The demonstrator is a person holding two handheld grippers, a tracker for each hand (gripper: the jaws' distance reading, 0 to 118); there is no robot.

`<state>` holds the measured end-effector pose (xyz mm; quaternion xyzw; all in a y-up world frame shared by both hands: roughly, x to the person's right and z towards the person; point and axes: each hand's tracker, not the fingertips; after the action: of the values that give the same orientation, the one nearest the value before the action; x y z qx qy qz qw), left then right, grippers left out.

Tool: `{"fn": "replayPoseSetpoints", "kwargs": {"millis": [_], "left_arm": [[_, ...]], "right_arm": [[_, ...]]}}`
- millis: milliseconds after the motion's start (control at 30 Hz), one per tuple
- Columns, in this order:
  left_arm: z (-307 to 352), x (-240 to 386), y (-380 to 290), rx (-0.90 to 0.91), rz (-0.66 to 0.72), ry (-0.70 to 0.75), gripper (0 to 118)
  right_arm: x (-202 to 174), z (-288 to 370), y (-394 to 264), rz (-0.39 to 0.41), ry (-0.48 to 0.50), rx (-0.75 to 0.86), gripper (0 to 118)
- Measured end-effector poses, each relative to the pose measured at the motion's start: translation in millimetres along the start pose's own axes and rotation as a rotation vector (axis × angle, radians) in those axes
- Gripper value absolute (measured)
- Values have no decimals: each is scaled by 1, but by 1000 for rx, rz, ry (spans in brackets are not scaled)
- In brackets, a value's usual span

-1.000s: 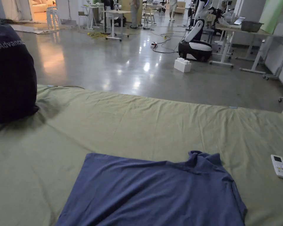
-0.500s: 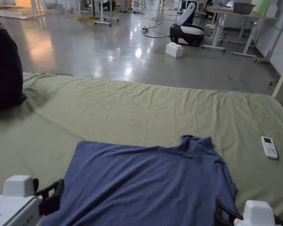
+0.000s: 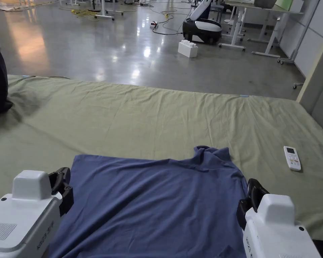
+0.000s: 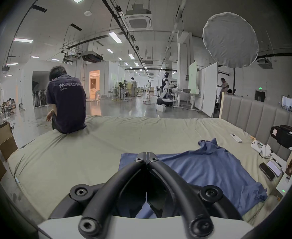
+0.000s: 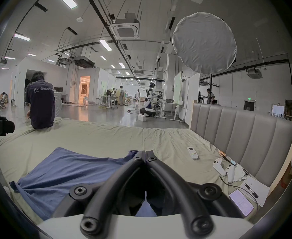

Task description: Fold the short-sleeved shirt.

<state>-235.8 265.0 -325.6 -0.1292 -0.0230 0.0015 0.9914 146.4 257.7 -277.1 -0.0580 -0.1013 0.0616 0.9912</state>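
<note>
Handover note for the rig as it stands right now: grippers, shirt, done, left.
Left gripper: jaws shut, holding nothing, poised above the left edge of the blue short-sleeved shirt.
Right gripper: jaws shut, holding nothing, at the shirt's right edge, near the collar side.
Shirt: spread mostly flat on the olive-green bed sheet, collar bunched up at the far right corner; some wrinkles.
Nearby: white remote control on the sheet to the right of the shirt, apart from it.
Done: shirt laid out; no fold visible.
Left: open the jaws, grip the edges, make all folds.
</note>
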Motion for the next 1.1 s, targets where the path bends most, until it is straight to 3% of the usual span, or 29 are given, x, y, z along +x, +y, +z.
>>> {"fn": "replayPoseSetpoints", "kwargs": {"millis": [167,367,433,500,600,667,867,1100], "left_arm": [[-2,-26,-13,-118,-1,4,0],[-16,-72,-51,-411,20,37,2],[-22,-84,-65,-491,9,33,15],[-26,-92,-79,-577,18,58,41],[-32,-101,-97,-656,85,48,64],[-37,-107,-108,-722,136,61,65],[-38,-103,-132,-899,103,122,70],[-29,-93,-144,-870,90,130,63]], "right_arm": [[-4,4,-5,29,8,14,0],[-5,-1,-16,26,29,-48,0],[-6,-3,-21,25,34,-71,0],[-6,-4,-25,27,31,-91,0],[-6,-4,-31,27,36,-115,0],[-7,-4,-35,33,40,-131,0],[-9,-4,-44,42,54,-167,0],[-12,0,-50,54,69,-186,0]]}}
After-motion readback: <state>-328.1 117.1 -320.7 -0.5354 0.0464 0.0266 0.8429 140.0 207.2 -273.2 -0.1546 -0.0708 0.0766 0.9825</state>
